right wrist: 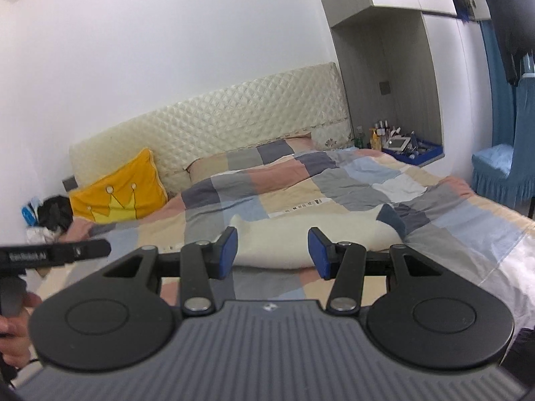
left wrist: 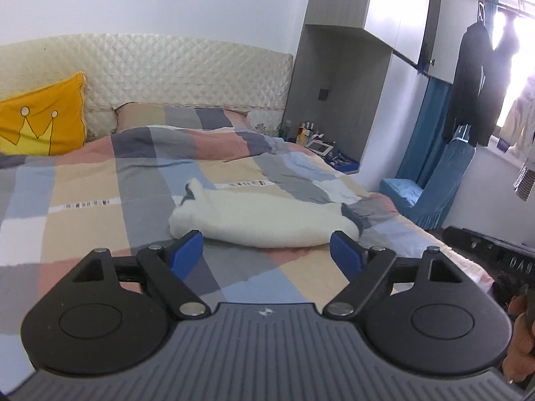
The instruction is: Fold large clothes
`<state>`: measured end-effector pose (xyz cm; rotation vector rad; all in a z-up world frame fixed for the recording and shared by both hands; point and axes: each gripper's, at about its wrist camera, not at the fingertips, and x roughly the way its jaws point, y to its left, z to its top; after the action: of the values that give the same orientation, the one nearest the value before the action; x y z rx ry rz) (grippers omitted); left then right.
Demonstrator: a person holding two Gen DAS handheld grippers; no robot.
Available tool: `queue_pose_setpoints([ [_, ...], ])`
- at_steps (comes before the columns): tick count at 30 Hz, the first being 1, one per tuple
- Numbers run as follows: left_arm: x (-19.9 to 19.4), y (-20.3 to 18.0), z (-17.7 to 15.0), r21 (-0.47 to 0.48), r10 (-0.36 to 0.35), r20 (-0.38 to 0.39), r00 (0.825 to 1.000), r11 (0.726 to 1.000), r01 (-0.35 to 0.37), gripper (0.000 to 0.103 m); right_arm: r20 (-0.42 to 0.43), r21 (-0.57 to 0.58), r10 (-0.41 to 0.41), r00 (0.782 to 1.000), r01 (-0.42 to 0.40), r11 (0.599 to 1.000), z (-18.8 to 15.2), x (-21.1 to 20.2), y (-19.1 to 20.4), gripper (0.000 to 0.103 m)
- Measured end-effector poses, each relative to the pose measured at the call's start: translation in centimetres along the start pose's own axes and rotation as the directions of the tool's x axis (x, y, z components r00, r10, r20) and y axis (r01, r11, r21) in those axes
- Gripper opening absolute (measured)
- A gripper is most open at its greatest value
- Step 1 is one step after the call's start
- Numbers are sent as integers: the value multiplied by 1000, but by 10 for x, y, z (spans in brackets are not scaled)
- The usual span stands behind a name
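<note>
At the far left of the left wrist view, a yellow cushion [left wrist: 43,120] with a crown drawn on it leans against the quilted cream headboard [left wrist: 174,70]. The bed is covered by a checked duvet [left wrist: 100,180] in beige, grey, pink and light blue squares. A little right of the middle of the frame lies the white garment [left wrist: 260,220], folded into a thick flat bundle on the duvet, with a dark edge showing at its right end. Below it, in the lower middle, the left gripper [left wrist: 266,254] has its blue pads wide apart, and nothing is between them; the garment is beyond the fingertips and not touched. To the right, a niche beside the bed holds small bottles [left wrist: 306,132]. At the far right, a dark jacket [left wrist: 471,80] hangs near the bright window, above a chair with a blue cover [left wrist: 431,187].

In the right wrist view, a hand [right wrist: 13,330] on a black handle shows at the lower left edge. The same cushion [right wrist: 120,190] is at the middle left. In the lower middle, the right gripper [right wrist: 272,250] is about half open and holds nothing; the garment [right wrist: 301,234] lies just behind its pads on the duvet [right wrist: 367,180].
</note>
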<state>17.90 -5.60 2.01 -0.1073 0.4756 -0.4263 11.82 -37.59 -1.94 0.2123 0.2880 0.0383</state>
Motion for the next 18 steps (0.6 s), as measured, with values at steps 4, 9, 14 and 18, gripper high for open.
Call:
queue_pose_setpoints([
  [4, -4, -7, -20, 19, 26, 11, 1000, 999, -26, 86, 3, -46, -6, 1000, 6, 999, -17, -6, 11, 51],
  [9, -4, -8, -39, 18, 34, 26, 999, 999, -35, 86, -5, -62, -11, 1000, 10, 998, -36, -6, 18, 51],
  [14, -1, -5, -53, -1, 52, 45, 998, 999, -52, 86, -37, -32, -12, 999, 11, 999, -50, 1, 17, 51],
  [18, 5, -4, -63, 4, 45, 39, 998, 999, -45, 86, -59, -55, -30, 998, 27, 998, -62, 6, 23, 51],
])
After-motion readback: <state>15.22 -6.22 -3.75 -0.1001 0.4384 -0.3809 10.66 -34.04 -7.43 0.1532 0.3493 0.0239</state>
